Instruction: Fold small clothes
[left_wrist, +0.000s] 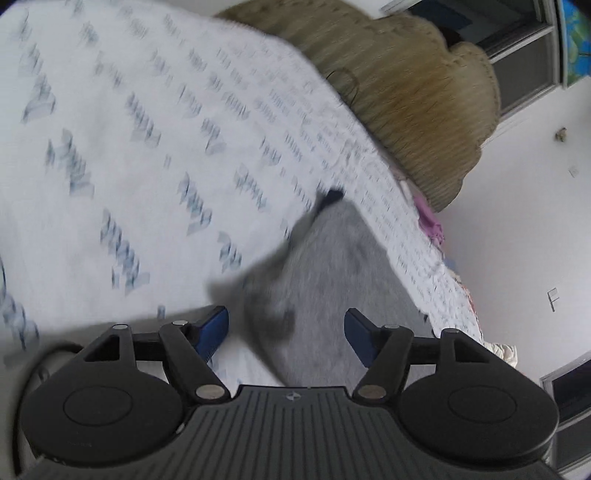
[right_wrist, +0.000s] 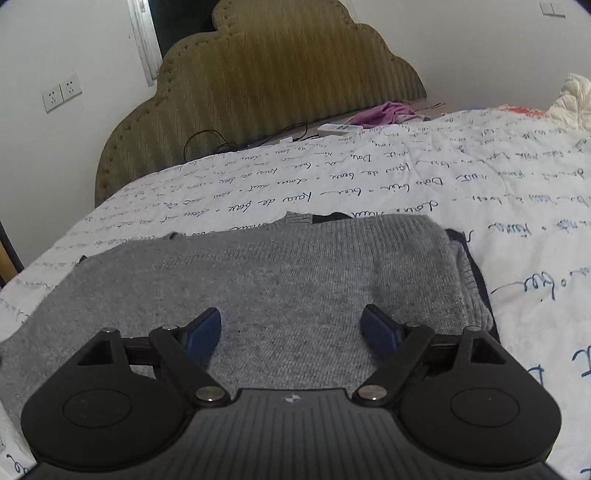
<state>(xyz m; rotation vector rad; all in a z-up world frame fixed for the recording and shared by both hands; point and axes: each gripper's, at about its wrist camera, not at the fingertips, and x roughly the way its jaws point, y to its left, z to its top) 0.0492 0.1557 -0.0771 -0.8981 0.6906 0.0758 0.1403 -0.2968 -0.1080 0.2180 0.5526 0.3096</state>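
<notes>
A grey knit sweater (right_wrist: 277, 280) with dark trim lies flat on the white bedsheet with blue script (right_wrist: 406, 177), its right side folded over. My right gripper (right_wrist: 291, 332) is open and empty, low over the sweater's near part. In the blurred left wrist view the sweater (left_wrist: 332, 266) lies ahead, a corner of it (left_wrist: 273, 317) reaching between the fingers. My left gripper (left_wrist: 284, 332) is open, just above the sweater's edge.
An olive padded headboard (right_wrist: 266, 74) stands at the far end of the bed. A purple garment (right_wrist: 384, 112), a white power strip (right_wrist: 338, 128) and black cable lie by it. A white bundle (right_wrist: 572, 99) sits at far right.
</notes>
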